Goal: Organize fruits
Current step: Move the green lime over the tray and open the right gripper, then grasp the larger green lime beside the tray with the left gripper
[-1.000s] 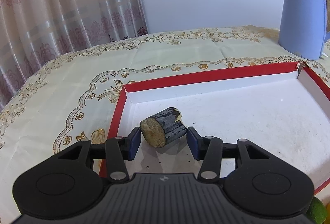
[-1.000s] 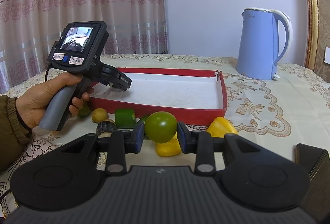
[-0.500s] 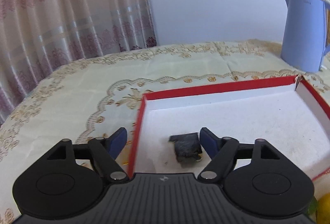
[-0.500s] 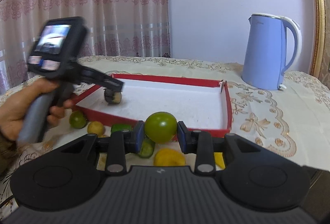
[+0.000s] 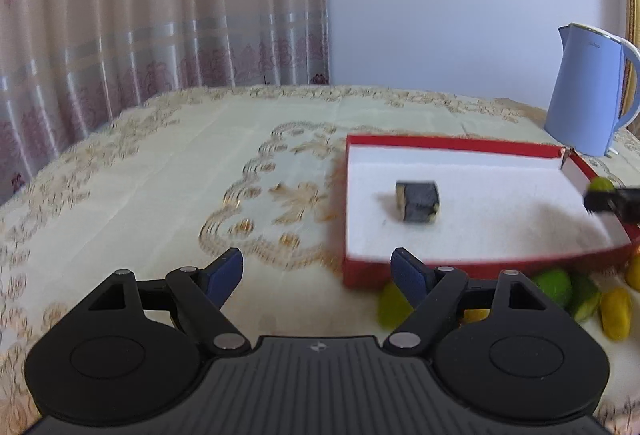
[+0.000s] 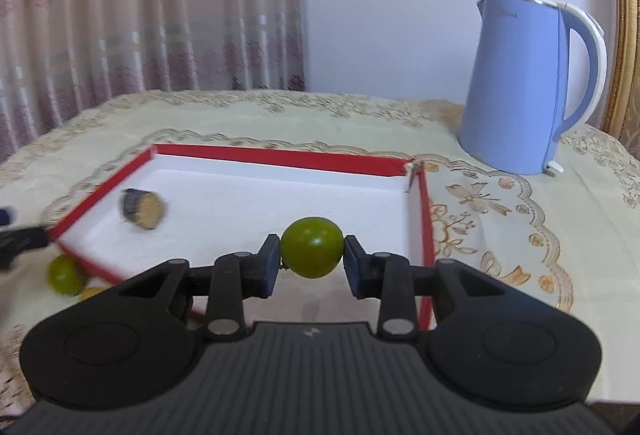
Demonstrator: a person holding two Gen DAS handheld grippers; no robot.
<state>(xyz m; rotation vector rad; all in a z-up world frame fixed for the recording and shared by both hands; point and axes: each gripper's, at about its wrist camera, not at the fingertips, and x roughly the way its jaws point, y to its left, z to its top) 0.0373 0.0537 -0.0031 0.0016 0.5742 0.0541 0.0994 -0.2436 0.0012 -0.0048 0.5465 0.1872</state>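
Red-walled tray [image 6: 224, 151]: sits on the patterned tablecloth [image 5: 160, 171], white inside, its floor mostly bare.
Left gripper [image 5: 318, 273]: jaws widening, nothing between the blue pads; it hangs over the cloth just outside the tray's near left corner.
Dark chunk [image 5: 418, 201]: a black-skinned piece with a tan cut face, lying alone on the tray floor toward its left side, apart from both grippers; blurred in both views.
Loose fruit: green and yellow pieces [image 5: 560, 289] lie on the cloth against the tray's near wall; a small green one [image 6: 64, 275] rests by the left corner in the right wrist view.
Right gripper [image 6: 311, 261]: clenched on a round green fruit [image 6: 312, 249], both pads pressing its sides, held above the tray's near right part.
Blue kettle [image 6: 524, 83]: upright on the cloth beyond the tray's far right corner.
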